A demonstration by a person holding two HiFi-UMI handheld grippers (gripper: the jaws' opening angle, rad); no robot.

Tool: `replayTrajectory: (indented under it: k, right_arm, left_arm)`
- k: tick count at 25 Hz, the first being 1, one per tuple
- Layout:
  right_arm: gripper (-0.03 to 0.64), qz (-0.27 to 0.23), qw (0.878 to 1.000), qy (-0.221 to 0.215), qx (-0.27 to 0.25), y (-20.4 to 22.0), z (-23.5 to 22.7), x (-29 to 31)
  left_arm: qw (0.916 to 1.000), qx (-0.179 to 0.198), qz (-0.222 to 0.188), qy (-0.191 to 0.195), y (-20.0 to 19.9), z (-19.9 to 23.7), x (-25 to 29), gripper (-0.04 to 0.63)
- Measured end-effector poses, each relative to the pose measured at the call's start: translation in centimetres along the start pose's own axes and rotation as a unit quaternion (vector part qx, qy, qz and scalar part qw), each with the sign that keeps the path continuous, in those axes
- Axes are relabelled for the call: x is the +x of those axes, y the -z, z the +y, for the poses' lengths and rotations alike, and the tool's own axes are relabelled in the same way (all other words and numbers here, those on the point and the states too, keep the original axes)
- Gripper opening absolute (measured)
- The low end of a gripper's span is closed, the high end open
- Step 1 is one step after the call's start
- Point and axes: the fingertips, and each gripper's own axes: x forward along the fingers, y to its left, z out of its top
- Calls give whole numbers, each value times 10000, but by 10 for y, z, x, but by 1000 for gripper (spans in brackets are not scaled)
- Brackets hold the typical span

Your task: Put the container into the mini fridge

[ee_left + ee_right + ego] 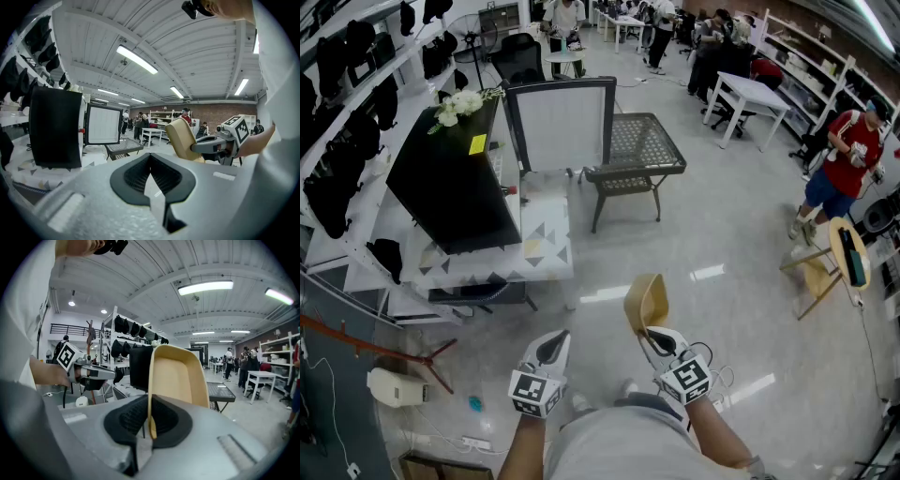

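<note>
A tan, shallow container (646, 302) is held upright by its rim in my right gripper (654, 339), out in front of me over the floor. In the right gripper view the jaws are shut on the container's (178, 380) thin edge at my right gripper (149, 420). My left gripper (551, 352) hangs beside it, shut with nothing in it (151, 176). The black mini fridge (450, 183) stands on a patterned table (546, 246) ahead to the left. Its door (562, 122) is swung open, showing a white inner face.
A dark wire-mesh stand (633, 150) sits just right of the fridge door. White flowers (459, 103) lie on top of the fridge. Racks of black gear line the left wall. A wooden chair (825, 262) and a person in red (844, 159) are at far right.
</note>
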Motion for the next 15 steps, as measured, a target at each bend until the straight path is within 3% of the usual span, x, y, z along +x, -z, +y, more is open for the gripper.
replayTrajectory:
  k: [8, 15]
  right_arm:
    - [18, 68, 9999, -48, 75, -3, 42, 30]
    - [18, 84, 9996, -108, -259, -17, 71, 77]
  left_arm:
    - [9999, -44, 108, 30, 18, 32, -35, 9]
    - [9999, -44, -8, -123, 18, 79, -61, 9]
